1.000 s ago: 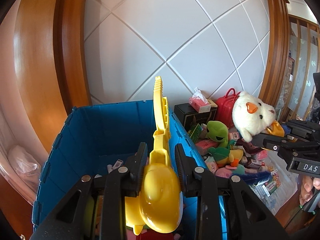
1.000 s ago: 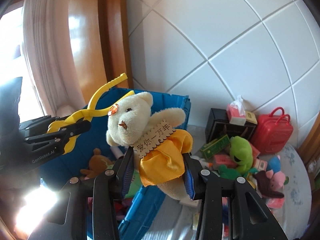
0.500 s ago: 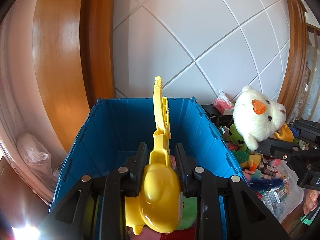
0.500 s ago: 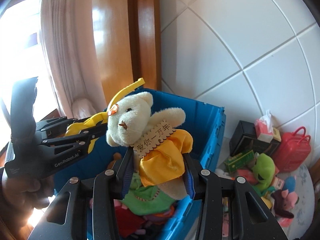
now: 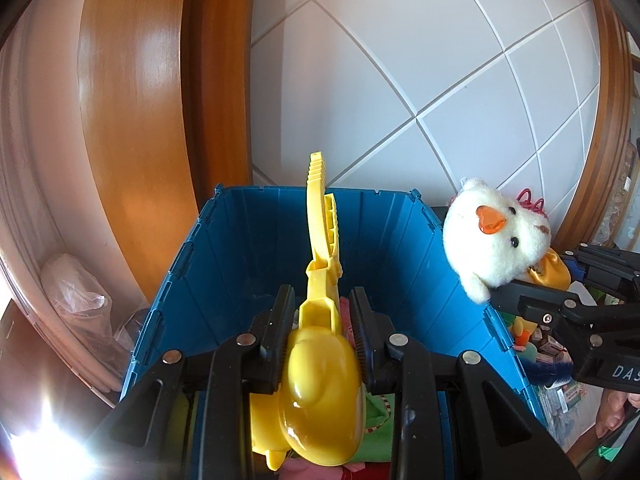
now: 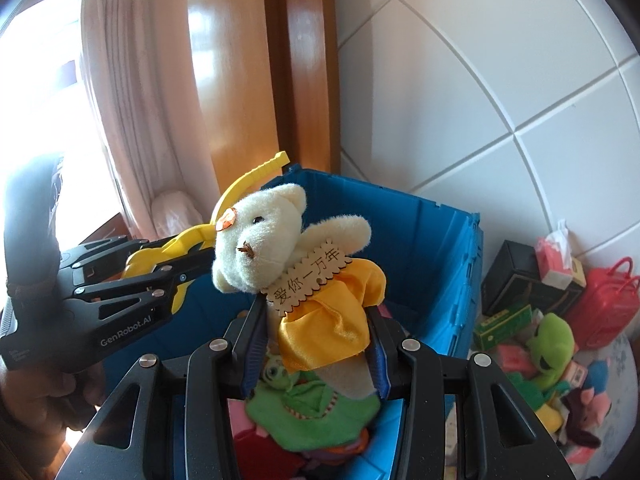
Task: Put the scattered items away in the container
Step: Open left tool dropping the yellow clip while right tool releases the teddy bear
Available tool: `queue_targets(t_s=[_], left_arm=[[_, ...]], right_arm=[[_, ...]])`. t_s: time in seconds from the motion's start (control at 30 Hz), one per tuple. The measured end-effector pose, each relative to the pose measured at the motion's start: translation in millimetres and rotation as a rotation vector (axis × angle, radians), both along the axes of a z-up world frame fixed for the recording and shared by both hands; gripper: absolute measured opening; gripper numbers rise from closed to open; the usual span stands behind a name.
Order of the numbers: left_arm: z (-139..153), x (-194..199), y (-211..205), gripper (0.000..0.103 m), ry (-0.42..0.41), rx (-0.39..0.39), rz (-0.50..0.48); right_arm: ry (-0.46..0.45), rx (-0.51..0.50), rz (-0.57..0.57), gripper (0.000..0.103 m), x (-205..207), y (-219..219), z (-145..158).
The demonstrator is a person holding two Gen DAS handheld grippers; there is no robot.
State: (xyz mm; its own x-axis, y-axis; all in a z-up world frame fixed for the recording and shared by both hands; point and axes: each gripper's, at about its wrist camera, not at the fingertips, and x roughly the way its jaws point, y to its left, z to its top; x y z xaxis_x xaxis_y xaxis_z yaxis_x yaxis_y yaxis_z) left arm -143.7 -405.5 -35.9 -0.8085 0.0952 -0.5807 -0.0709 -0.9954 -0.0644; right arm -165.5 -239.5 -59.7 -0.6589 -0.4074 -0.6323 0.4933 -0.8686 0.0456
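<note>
Left gripper (image 5: 320, 320) jaws clamped on the yellow plastic tong toy (image 5: 320, 380), round body pinched between the pads, long toothed handle sticking up and forward past the far rim of the blue bin (image 5: 248, 248). Toy held over the bin's open mouth, not touching the walls as far as seen. Under it inside the bin: green cloth (image 5: 376, 428) and pink bits, partly hidden by the jaws.

Right gripper (image 6: 316, 340) jaws clamped on the cream teddy bear (image 6: 260, 248) at its orange satin dress (image 6: 332, 320); wooden tag (image 6: 308, 280) with Chinese characters across the chest. Bear upright, head tilted left, hanging above the bin's near-right part; in the left view its head sits over the right rim. Below it a green plush garment (image 6: 316, 416) and red items fill the bin floor; upper half of the bin open.

Bin's far wall close to the white tiled wall (image 5: 440, 80), left side near the wooden door frame (image 5: 216, 80); clear plastic bag (image 5: 76, 296) on the floor left of the bin.

Right of the bin, scattered pile: green frog plush (image 6: 552, 344), black box (image 6: 520, 280), red case (image 6: 608, 308), tissue pack (image 6: 556, 252), small packets, possibly on a patterned cloth, edge blurry
</note>
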Motion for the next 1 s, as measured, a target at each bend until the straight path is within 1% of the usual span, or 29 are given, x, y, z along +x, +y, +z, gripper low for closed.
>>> queue_targets(t_s=[0.43, 0.53, 0.57, 0.6, 0.63, 0.67, 0.7, 0.73, 0.87, 1.0], left_arm=[[0.9, -0.4, -13.9, 0.028, 0.001, -0.004, 0.042], [0.2, -1.2, -15.5, 0.028, -0.001, 0.0, 0.046], [0.4, -1.5, -17.2, 0.028, -0.001, 0.009, 0.055], [0.6, -2.0, -19.5, 0.028, 0.001, 0.021, 0.066], [0.3, -3.7, -20.9, 0.039, -0.006, 0.025, 0.081], [-0.9, -5.6, -21.7, 0.054, -0.018, 0.02, 0.099], [-2.1, -6.4, -22.8, 0.091, -0.025, 0.014, 0.12], [-3.0, -5.8, -23.9, 0.103, -0.024, 0.008, 0.139], [-5.6, -5.9, -25.7, 0.103, -0.034, 0.007, 0.165], [-6.3, -5.9, -22.6, 0.103, -0.035, 0.002, 0.168]], right_arm=[[-0.007, -0.011, 0.014, 0.042, -6.3, -6.1, -3.7], [-0.008, -0.007, 0.01, 0.044, -8.2, -7.5, -5.5], [-0.004, -0.003, 0.007, 0.051, -8.7, -7.7, -5.8], [0.004, 0.009, 0.005, 0.067, -9.3, -8.7, -6.0], [0.008, 0.018, 0.006, 0.076, -9.3, -9.9, -6.1], [0.021, 0.017, -0.004, 0.099, -8.6, -8.5, -5.0], [0.037, 0.013, -0.017, 0.103, -7.3, -5.4, -3.4], [0.041, 0.014, -0.022, 0.103, -7.2, -3.5, -3.0], [0.04, 0.002, -0.029, 0.103, -5.0, 3.1, -2.4], [0.03, -0.004, -0.036, 0.103, -4.1, 9.0, -4.6]])
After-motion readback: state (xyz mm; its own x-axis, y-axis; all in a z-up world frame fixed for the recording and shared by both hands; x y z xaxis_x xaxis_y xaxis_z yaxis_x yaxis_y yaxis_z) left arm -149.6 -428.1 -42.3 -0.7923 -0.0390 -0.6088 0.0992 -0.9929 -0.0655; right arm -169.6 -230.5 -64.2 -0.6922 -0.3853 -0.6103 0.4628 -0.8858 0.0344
